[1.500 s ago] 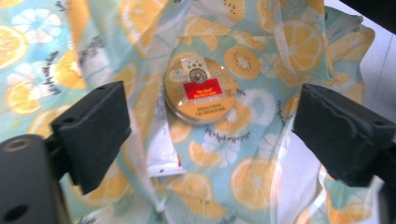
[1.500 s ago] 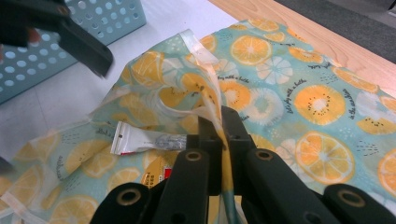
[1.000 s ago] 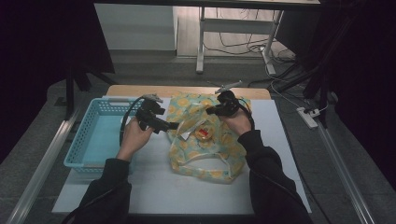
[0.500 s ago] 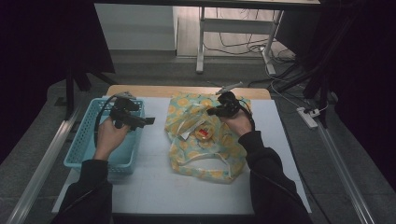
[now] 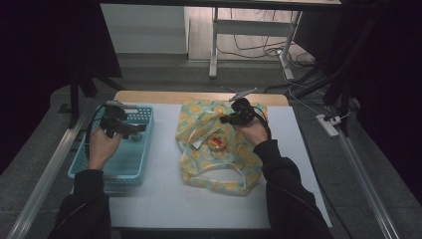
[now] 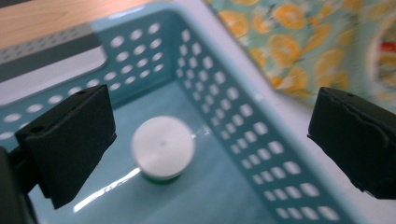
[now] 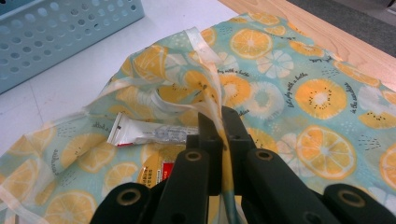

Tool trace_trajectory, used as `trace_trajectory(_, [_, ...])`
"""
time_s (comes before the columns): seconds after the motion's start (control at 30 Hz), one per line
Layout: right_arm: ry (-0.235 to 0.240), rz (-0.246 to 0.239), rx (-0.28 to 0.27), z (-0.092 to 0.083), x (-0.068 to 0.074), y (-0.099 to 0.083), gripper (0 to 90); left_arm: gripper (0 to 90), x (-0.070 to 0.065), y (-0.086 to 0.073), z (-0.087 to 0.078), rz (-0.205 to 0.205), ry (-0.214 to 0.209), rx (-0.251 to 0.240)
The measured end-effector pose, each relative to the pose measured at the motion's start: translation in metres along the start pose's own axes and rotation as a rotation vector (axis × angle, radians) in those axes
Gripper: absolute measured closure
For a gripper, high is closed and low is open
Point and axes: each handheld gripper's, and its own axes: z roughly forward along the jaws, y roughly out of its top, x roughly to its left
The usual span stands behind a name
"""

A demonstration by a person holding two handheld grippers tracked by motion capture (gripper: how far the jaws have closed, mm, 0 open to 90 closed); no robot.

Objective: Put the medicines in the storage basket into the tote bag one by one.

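Leftward the left claw [image 5: 130, 130] has travelled since the earlier frames, off the fruit-print bag [image 5: 215, 175] and out over the blue basket [image 5: 127, 169] at the tabletop's left edge. Seen from above, the person's forearms come in over the near edge of the white tabletop [image 5: 164, 199], one to each side.

Nearest lies the bag, spread flat across the middle of the tabletop with its bottom hem towards the near edge. Its mouth gapes at about the centre, where a round tin with a red label [image 5: 217, 142] and a small tube [image 7: 149, 133] lie inside. The right claw [image 7: 219, 122] is clenched on the bag's pale upper rim (the fabric runs straight between its two closed jaws) and holds that rim up.

At the left, the basket stands with one long side along the tabletop's left edge. The left claw hangs over its far half, released, its jaws standing wide apart with nothing between them. Below them, in the left gripper view, a small white-capped jar [image 6: 162, 148] stands upright on the basket floor near the inner wall.

Beyond both, a strip of bare wood [image 5: 199, 97] shows along the far edge.
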Motion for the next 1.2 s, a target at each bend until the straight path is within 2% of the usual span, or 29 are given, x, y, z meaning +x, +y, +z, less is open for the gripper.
trace_trajectory(0.1, [-0.001,0.000,0.002,0.000,0.000,0.000,89.3,0.9,0.006,-0.004,0.005,-0.020,-0.004,0.016])
trace_trajectory(0.17, [-0.001,-0.002,0.002,-0.001,0.000,0.000,89.3,0.2,0.009,-0.007,0.007,-0.014,-0.009,0.031])
trace_trajectory(0.3, [-0.001,-0.001,0.002,-0.001,0.000,0.000,89.3,0.0,0.013,-0.009,0.013,-0.012,0.007,0.075])
trace_trajectory(0.5, [0.001,-0.005,0.001,0.000,0.001,0.000,89.3,0.0,0.016,-0.007,0.019,-0.003,0.021,0.114])
trace_trajectory(0.67, [0.001,-0.005,0.002,0.000,0.002,0.000,89.2,2.1,0.018,-0.005,0.029,-0.019,0.011,0.154])
trace_trajectory(0.77, [0.003,-0.003,0.002,-0.001,0.002,-0.001,89.3,9.2,0.014,-0.003,0.033,0.013,0.029,0.191])
trace_trajectory(0.83, [0.003,-0.004,0.004,-0.001,0.002,-0.002,89.3,16.4,0.014,-0.003,0.034,0.019,0.043,0.211])
trace_trajectory(0.9, [0.005,-0.003,0.002,-0.001,0.002,-0.003,89.3,25.1,0.014,-0.003,0.035,0.008,0.047,0.216])
trace_trajectory(1.0, [0.004,0.000,0.004,-0.001,0.001,-0.004,89.3,35.5,0.012,-0.002,0.034,0.031,0.065,0.222])
trace_trajectory(1.1, [0.006,0.002,0.004,-0.001,0.000,-0.005,89.3,45.8,0.012,-0.002,0.033,0.035,0.065,0.220])
trace_trajectory(1.2, [0.006,0.001,0.002,-0.001,0.000,-0.005,89.2,49.8,0.011,-0.001,0.033,0.045,0.076,0.227])
